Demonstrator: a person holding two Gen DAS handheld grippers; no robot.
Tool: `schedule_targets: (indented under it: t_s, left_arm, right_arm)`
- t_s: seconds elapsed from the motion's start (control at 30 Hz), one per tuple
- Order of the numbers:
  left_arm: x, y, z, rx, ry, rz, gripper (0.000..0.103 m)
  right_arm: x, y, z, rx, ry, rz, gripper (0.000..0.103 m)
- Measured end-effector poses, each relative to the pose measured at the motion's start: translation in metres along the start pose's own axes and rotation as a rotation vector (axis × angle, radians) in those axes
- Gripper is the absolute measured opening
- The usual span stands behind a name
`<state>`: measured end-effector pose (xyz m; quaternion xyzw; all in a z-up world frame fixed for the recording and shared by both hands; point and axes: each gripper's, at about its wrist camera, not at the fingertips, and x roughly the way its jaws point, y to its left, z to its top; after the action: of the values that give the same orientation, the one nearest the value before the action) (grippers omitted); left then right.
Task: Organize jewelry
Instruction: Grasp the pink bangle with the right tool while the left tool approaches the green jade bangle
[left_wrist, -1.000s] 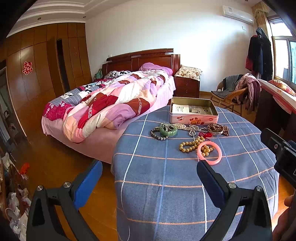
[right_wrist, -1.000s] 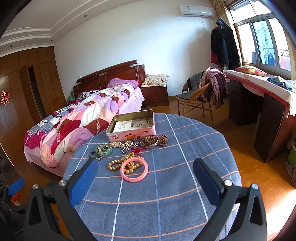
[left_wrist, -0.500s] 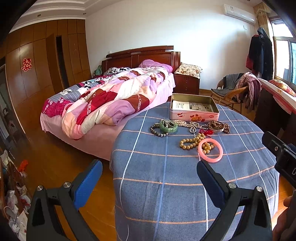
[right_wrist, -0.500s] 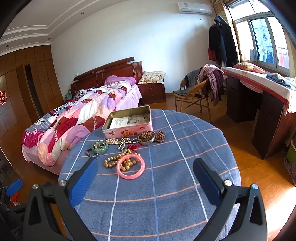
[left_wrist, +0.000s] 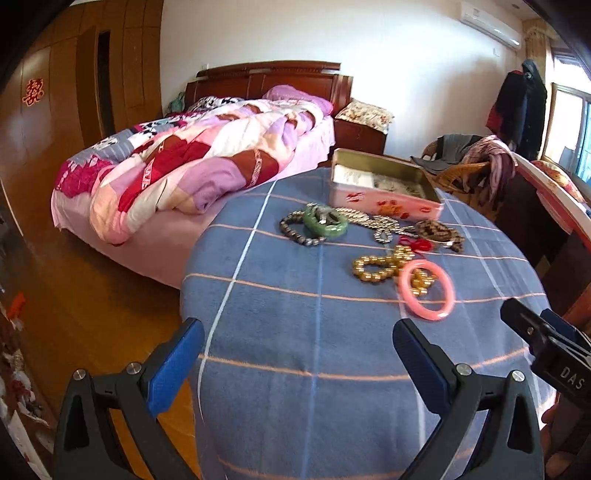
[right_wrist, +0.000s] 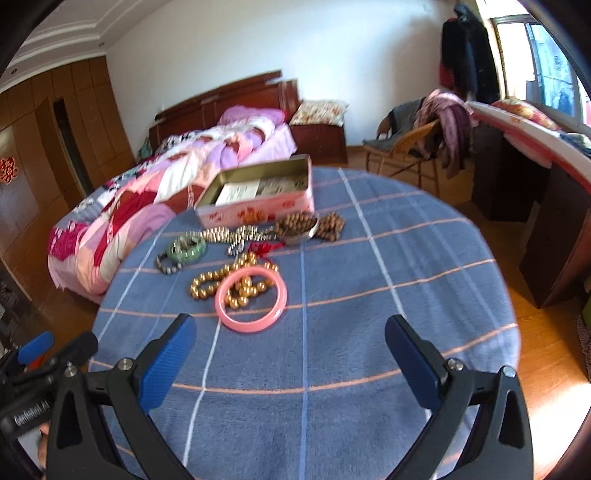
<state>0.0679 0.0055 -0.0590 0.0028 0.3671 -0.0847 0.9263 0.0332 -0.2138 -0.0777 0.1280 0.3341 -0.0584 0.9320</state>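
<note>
The round bench (right_wrist: 406, 280) wears a soft, napped blue cloth crossed by orange and white lines. Near its far edge sits an open rectangular tin box (right_wrist: 258, 199), pink-sided with red prints and a dull gold interior holding printed paper. The jewelry lies loose on the cloth just in front of it. A smooth, glossy pink bangle (right_wrist: 251, 300) rests on part of a strand of round golden beads (right_wrist: 212, 282). A green jade-like bangle (right_wrist: 186, 248) lies over a dark bead bracelet (left_wrist: 301, 230). A pale beaded chain (right_wrist: 236, 235) and brown wooden beads (right_wrist: 306, 225) lie beside the box. Both left tongs (left_wrist: 295, 363) and right tongs (right_wrist: 290, 360) hang spread wide above the near cloth, holding nothing, their ribbed blue pads (right_wrist: 168, 363) on black arms.
</note>
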Motion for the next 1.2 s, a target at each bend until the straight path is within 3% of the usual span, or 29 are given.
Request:
schedule_targets:
  t_s: [0.2, 0.4, 0.53, 0.73, 0.8, 0.83, 0.9, 1.0, 1.07, 1.2]
  left_arm:
    - [0.038, 0.010, 0.011, -0.014, 0.055, 0.032, 0.102]
    - [0.063, 0.014, 0.022, -0.018, 0.077, 0.044, 0.102]
    - [0.074, 0.016, 0.031, -0.016, 0.091, 0.047, 0.102]
    - [0.090, 0.016, 0.043, -0.012, 0.105, 0.053, 0.102]
    - [0.095, 0.017, 0.047, -0.014, 0.108, 0.052, 0.102]
    - [0.097, 0.017, 0.050, -0.015, 0.110, 0.053, 0.102]
    - [0.102, 0.017, 0.055, -0.017, 0.113, 0.048, 0.102]
    - [0.107, 0.015, 0.067, -0.008, 0.100, 0.042, 0.102]
    - [0.109, 0.014, 0.075, 0.002, 0.078, 0.040, 0.102]
    - [0.124, 0.015, 0.098, 0.009, 0.051, 0.068, 0.102]
  right_arm:
    - [0.038, 0.002, 0.007, -0.029, 0.095, 0.075, 0.103]
    - [0.070, 0.013, 0.016, -0.078, 0.148, 0.077, 0.103]
    - [0.096, 0.028, 0.020, -0.148, 0.233, 0.069, 0.103]
    - [0.107, 0.039, 0.018, -0.234, 0.281, 0.046, 0.103]
    - [0.106, 0.041, 0.016, -0.270, 0.284, 0.028, 0.102]
    - [0.106, 0.043, 0.015, -0.296, 0.278, 0.005, 0.091]
    - [0.104, 0.042, 0.015, -0.320, 0.273, 0.009, 0.084]
    - [0.101, 0.030, 0.021, -0.265, 0.262, 0.059, 0.083]
    - [0.091, 0.020, 0.026, -0.206, 0.219, 0.115, 0.083]
    - [0.070, 0.005, 0.042, -0.135, 0.112, 0.125, 0.083]
